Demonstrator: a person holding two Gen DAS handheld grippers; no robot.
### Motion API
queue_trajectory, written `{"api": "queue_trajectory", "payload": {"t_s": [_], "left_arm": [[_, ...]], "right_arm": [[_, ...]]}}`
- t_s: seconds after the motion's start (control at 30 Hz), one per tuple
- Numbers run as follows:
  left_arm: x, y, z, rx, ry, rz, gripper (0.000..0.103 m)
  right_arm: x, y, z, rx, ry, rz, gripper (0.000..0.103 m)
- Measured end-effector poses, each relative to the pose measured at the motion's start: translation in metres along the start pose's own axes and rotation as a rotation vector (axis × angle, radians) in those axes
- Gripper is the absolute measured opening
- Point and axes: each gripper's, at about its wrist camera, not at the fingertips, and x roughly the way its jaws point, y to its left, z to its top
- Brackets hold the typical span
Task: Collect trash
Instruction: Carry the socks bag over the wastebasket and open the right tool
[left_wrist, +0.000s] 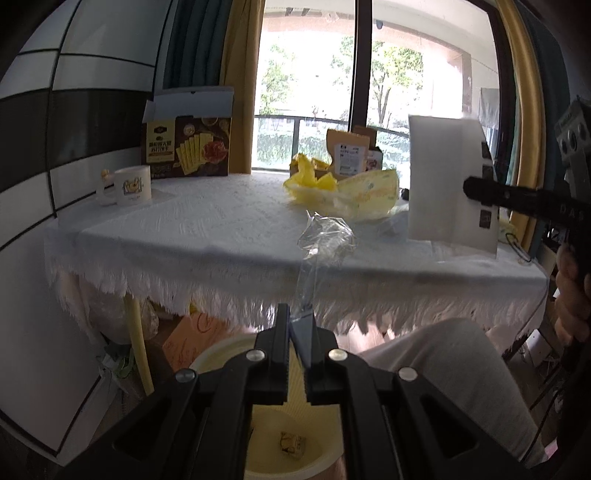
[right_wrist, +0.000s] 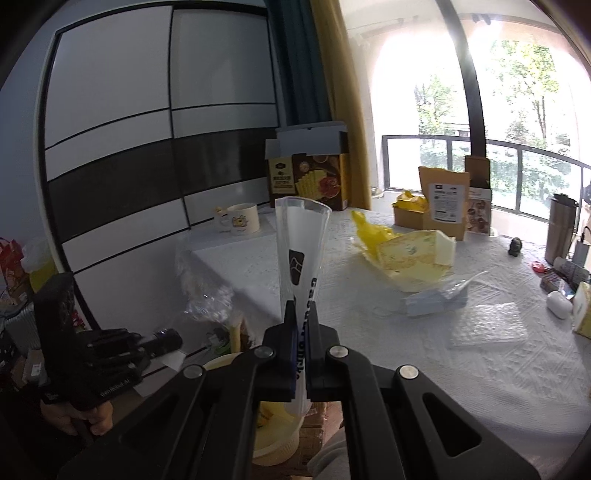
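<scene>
My left gripper (left_wrist: 297, 325) is shut on a clear crinkled plastic wrapper (left_wrist: 325, 236) that stands up from the fingers in front of the table edge. Under it is a cream trash bin (left_wrist: 332, 454) with a small wrapped scrap (left_wrist: 291, 441) inside. My right gripper (right_wrist: 303, 317) is shut on a frosted white plastic bag (right_wrist: 301, 240) with dark print, held upright; the same bag shows at the right of the left wrist view (left_wrist: 443, 177). On the table lie a yellow wrapper (right_wrist: 413, 254), a yellow plastic bag (right_wrist: 369, 229), a blue mask packet (right_wrist: 436, 299) and bubble wrap (right_wrist: 487, 325).
The table has a white fringed cloth (left_wrist: 207, 236). On it stand a mug (left_wrist: 131, 184), a cracker box (left_wrist: 188, 147), a brown pouch and boxes (right_wrist: 443, 199), a steel flask (right_wrist: 559, 229) and small items at the right edge (right_wrist: 561, 295). Bags and clutter lie under the table (left_wrist: 122, 325).
</scene>
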Motion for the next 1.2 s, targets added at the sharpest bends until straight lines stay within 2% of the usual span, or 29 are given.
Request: {"api": "queue_trajectory", "payload": {"t_s": [0.17,0.37,0.6,0.67,0.73,0.8,1.2], "left_arm": [[0.024,0.015,-0.023,-0.038,0.067,0.017,0.005],[0.06,0.041,-0.051,-0.137,0.206,0.055,0.005],[0.077,0.06,-0.066,-0.199,0.282,0.079,0.006],[0.079,0.063,-0.068,-0.211,0.295,0.082,0.009],[0.079,0.066,-0.069,-0.224,0.299,0.083,0.019],[0.079,0.068,-0.071,-0.234,0.299,0.079,0.036],[0.066,0.074,-0.063,-0.238,0.265,0.107,0.038]], "right_arm": [[0.029,0.015,-0.009,-0.014,0.049,0.045,0.003],[0.062,0.032,-0.028,-0.024,0.116,0.097,0.003],[0.11,0.041,-0.054,-0.026,0.22,0.146,0.003],[0.119,0.04,-0.057,-0.024,0.236,0.149,0.003],[0.129,0.039,-0.062,-0.022,0.259,0.152,0.003],[0.134,0.037,-0.066,-0.015,0.276,0.158,0.003],[0.157,0.034,-0.082,-0.008,0.366,0.18,0.003]]}}
